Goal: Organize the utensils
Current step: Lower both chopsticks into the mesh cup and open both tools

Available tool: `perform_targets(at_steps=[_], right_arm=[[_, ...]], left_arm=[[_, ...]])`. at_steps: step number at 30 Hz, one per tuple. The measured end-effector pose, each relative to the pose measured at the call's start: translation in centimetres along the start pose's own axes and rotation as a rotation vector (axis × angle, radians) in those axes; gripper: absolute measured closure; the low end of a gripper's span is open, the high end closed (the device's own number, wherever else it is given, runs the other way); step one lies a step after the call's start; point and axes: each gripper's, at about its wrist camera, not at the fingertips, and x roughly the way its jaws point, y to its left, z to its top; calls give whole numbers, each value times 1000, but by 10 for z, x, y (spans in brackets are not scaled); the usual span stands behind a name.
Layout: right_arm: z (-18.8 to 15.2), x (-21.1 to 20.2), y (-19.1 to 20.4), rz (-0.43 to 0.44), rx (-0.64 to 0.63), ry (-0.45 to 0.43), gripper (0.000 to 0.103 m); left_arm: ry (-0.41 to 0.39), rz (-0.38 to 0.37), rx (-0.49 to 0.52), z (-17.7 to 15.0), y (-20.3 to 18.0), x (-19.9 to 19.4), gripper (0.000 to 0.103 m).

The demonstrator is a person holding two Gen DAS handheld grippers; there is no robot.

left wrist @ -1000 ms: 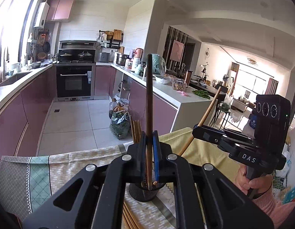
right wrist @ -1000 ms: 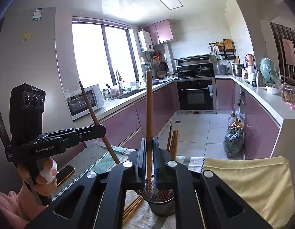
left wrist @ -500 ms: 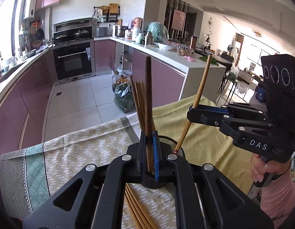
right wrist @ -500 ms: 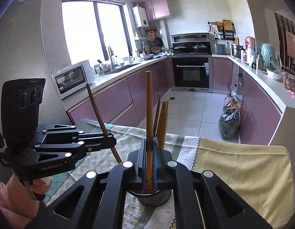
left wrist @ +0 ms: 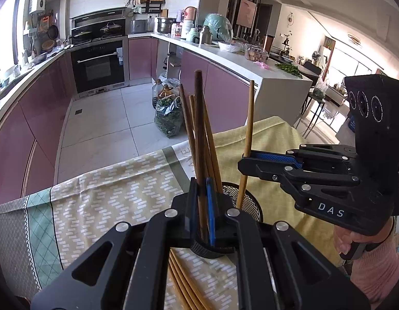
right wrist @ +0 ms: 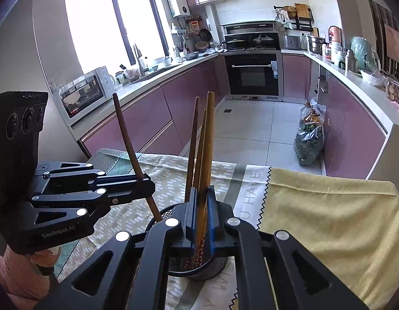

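Kitchen with mauve cabinets point(right wrist: 137, 126), a built-in oven point(right wrist: 252, 73) and a tiled floor point(left wrist: 101, 118). The table carries a patterned cloth point(left wrist: 101, 193) and a yellow cloth point(right wrist: 328, 211). One black mesh holder point(left wrist: 247, 201) stands near the table's middle with about three chopsticks point(right wrist: 193, 144) upright inside. Left gripper point(left wrist: 203, 217): jaws narrow, clamping one dark chopstick point(left wrist: 198, 118) over the holder. Right gripper point(right wrist: 202, 222): jaws narrow, clamping one light chopstick point(right wrist: 209, 139) whose tip enters the holder. Loose chopsticks point(left wrist: 181, 281), at least three, lie on the patterned cloth at the near edge.
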Motion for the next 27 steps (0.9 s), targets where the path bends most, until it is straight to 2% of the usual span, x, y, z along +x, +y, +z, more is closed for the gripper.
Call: perform_targets(at_steps=[8,13,17,21,27], right_arm=[[0,10,1,-3,1,13,95],[-2,10,2,5,6,10,92],[-6,6,6,17,-2,2,86],[-12,0,11,32,-8,-6,83],[-28,-27,25,85,-43,-48,76]], left_arm=[[24,10,-22,1,1,13,95],[18,15,-48,-4,6,14,90],[-12,35,-66,-14,10,6,86],[-61,68,-52,-27,10,-12,78],[-120,103,-31,-60,15,-47,69]])
